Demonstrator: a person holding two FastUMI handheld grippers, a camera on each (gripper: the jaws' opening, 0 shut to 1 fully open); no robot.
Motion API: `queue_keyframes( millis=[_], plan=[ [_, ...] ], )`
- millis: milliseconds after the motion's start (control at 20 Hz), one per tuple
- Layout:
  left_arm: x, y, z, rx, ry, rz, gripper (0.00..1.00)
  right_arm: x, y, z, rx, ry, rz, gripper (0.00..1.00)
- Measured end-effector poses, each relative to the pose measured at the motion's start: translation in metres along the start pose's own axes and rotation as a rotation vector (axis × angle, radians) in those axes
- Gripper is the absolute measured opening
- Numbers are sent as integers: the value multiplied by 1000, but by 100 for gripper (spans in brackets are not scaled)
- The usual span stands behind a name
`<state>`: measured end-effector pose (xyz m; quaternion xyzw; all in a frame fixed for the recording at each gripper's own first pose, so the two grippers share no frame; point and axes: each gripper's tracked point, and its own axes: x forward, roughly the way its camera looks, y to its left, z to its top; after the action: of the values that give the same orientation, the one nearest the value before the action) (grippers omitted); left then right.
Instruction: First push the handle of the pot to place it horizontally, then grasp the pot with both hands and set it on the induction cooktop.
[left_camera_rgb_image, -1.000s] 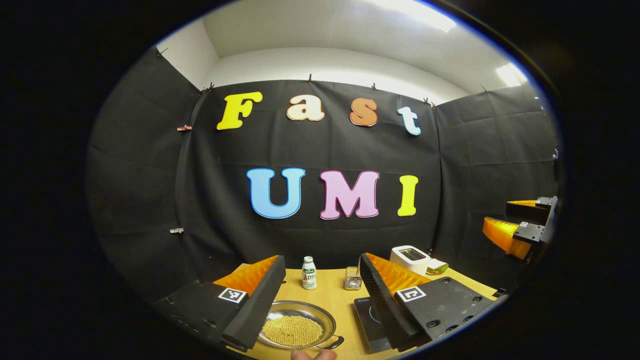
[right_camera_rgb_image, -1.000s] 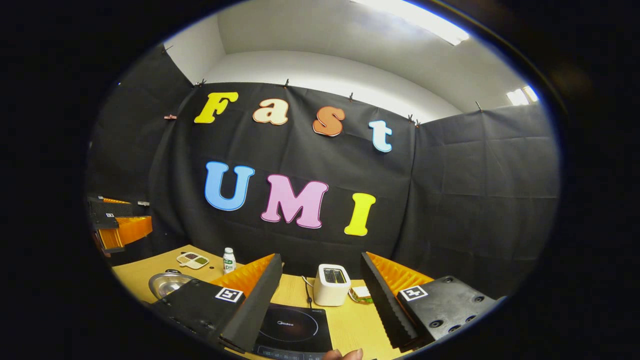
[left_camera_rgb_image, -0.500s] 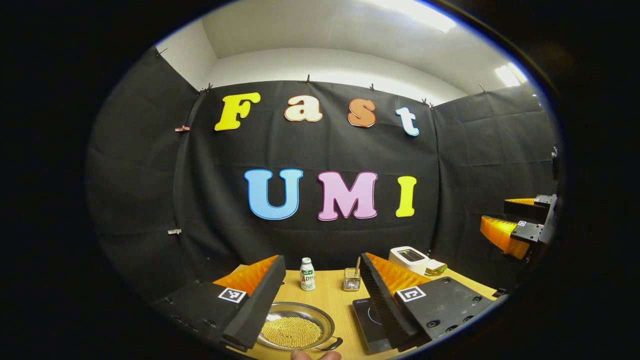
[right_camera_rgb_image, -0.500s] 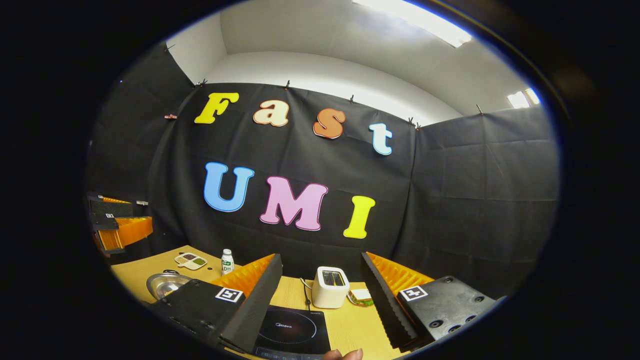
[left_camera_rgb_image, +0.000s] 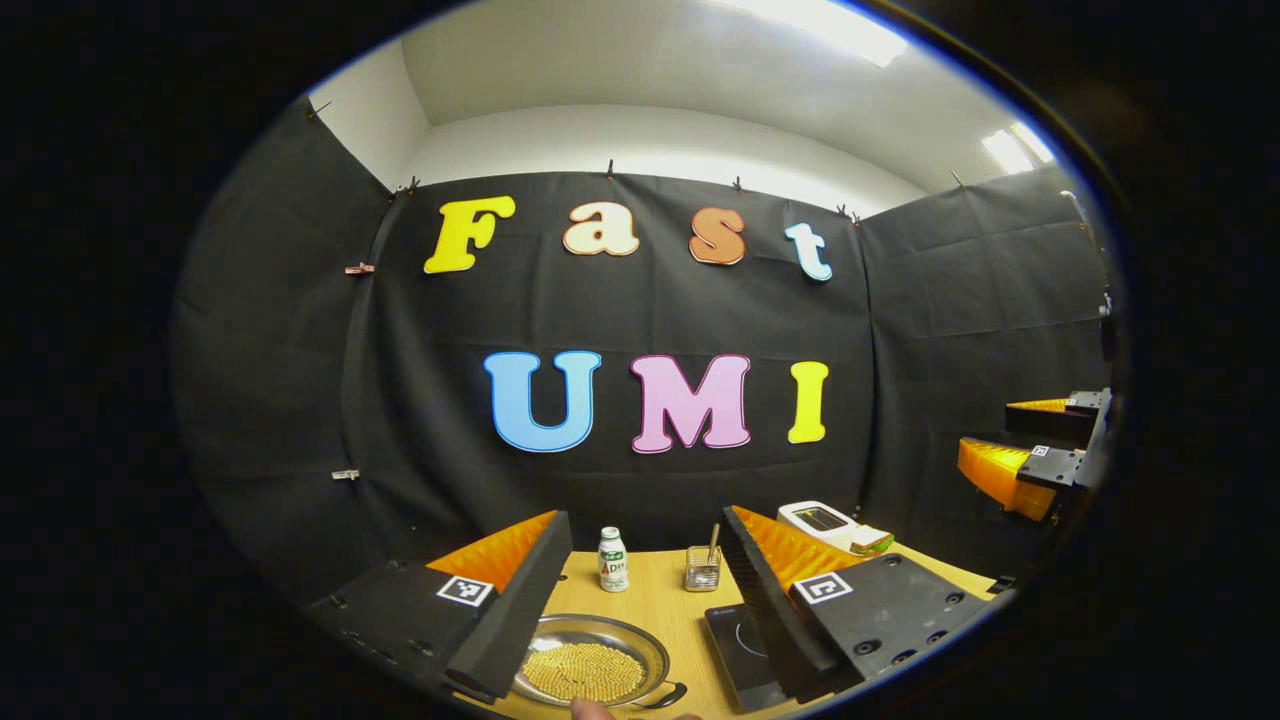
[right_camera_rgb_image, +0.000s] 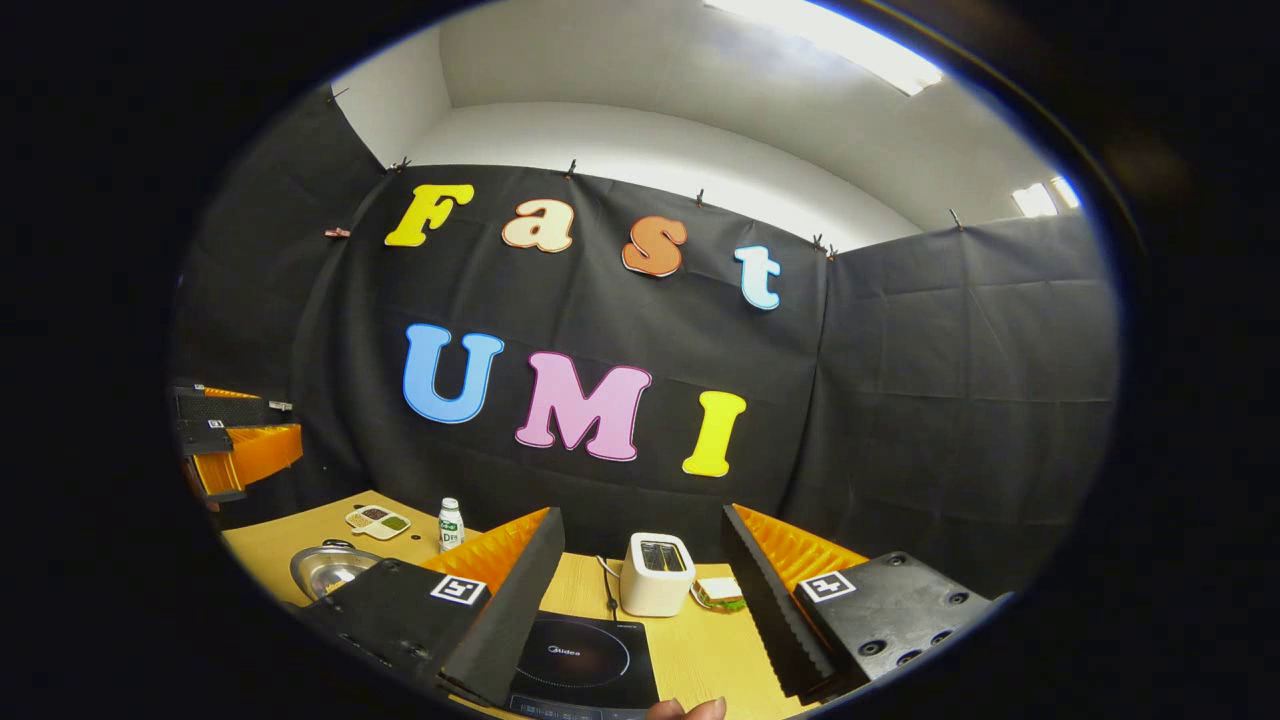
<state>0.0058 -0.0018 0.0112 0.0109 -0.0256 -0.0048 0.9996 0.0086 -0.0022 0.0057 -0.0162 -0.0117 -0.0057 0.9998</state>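
Observation:
A shallow steel pot (left_camera_rgb_image: 592, 663) holding small yellow beads sits on the wooden table, low between my left gripper's fingers; its dark handle (left_camera_rgb_image: 668, 695) points to the near right. The black induction cooktop (left_camera_rgb_image: 740, 640) lies just right of it. My left gripper (left_camera_rgb_image: 645, 530) hangs open above the pot, touching nothing. In the right gripper view the cooktop (right_camera_rgb_image: 585, 665) lies below my open right gripper (right_camera_rgb_image: 645, 525), and the pot (right_camera_rgb_image: 325, 568) shows at the far left. The other gripper (right_camera_rgb_image: 235, 450) floats at the left edge, and the right one (left_camera_rgb_image: 1030, 455) at the left gripper view's right edge.
At the table's back stand a small white bottle (left_camera_rgb_image: 611, 560), a clear holder with a stick (left_camera_rgb_image: 703, 568), a white toaster (right_camera_rgb_image: 655, 573) with a sandwich (right_camera_rgb_image: 720, 592) beside it, and a divided snack dish (right_camera_rgb_image: 378, 520). A fingertip (right_camera_rgb_image: 685, 709) shows at the bottom edge.
Both views have tilted slightly upward, so the table objects sit a little lower and farther off. Both grippers stay open; the pot and cooktop have not moved.

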Motion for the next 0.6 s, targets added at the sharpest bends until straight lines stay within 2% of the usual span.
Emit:
queue_keyframes(
  millis=[200, 250, 350, 600],
  plan=[
    [-4, -10, -6, -15, 28, -45, 37, -1, 0, 0, -7, 0, 2, 98],
    [-6, -6, -5, -21, 31, -34, 22, -2, -1, 0, -8, -2, 1, 98],
    [-5, 2, -7, -40, 45, -27, 5, -1, -2, -1, -9, 0, 1, 97],
    [-4, 12, -35, -38, 168, -43, 5, -4, -5, -4, 0, 6, -3, 97]
  ],
)
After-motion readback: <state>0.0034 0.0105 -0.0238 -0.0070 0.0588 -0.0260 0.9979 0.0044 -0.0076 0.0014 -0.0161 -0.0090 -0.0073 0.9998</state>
